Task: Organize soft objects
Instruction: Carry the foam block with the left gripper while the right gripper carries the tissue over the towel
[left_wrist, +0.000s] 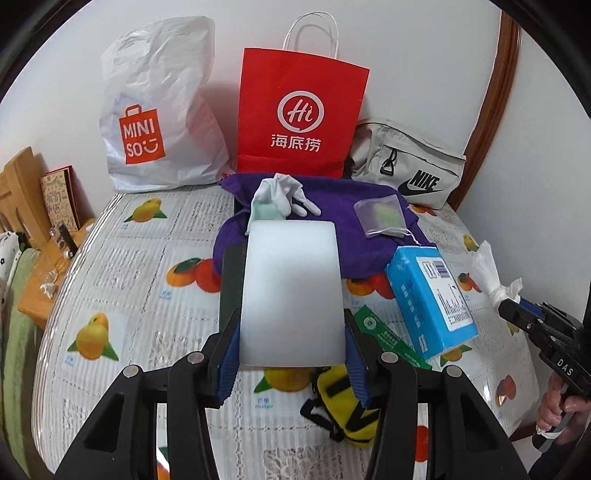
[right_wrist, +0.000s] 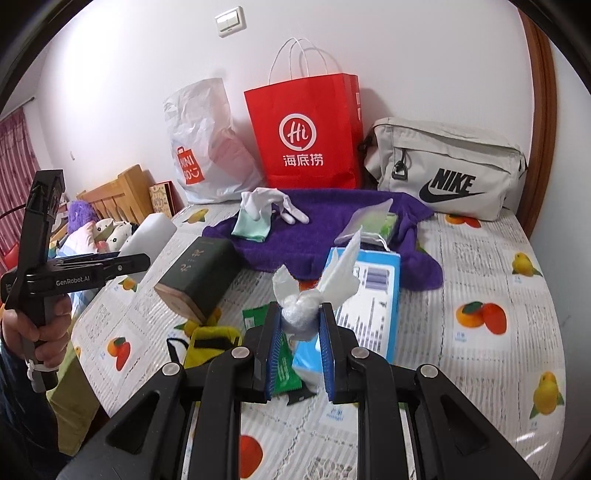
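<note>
Sponge (left_wrist: 291, 291) sits pinched in the left gripper (left_wrist: 291, 350), lifted clear for bagging; right gripper (right_wrist: 300, 325) pinches a tissue wad (right_wrist: 300, 314), likewise carried off the table (right_wrist: 498, 369).

You see a matt white foam block (left_wrist: 291, 291), a fuzzy purple towel (left_wrist: 332, 206), a crinkled tissue (right_wrist: 332, 280) and a glossy red paper bag (left_wrist: 301, 110).

- Three bags stood along table (left_wrist: 122, 258) back edge against wall: plastic bag (left_wrist: 162, 110) left, paper bag (left_wrist: 301, 110) middle, waist bag (left_wrist: 410, 158) right.
- Towel (left_wrist: 343, 206) lay before paper bag; glove (left_wrist: 284, 195) and mesh pouch (left_wrist: 380, 216) on it.
- Tissue pack (left_wrist: 430, 299) sat right of towel's front edge.
</note>
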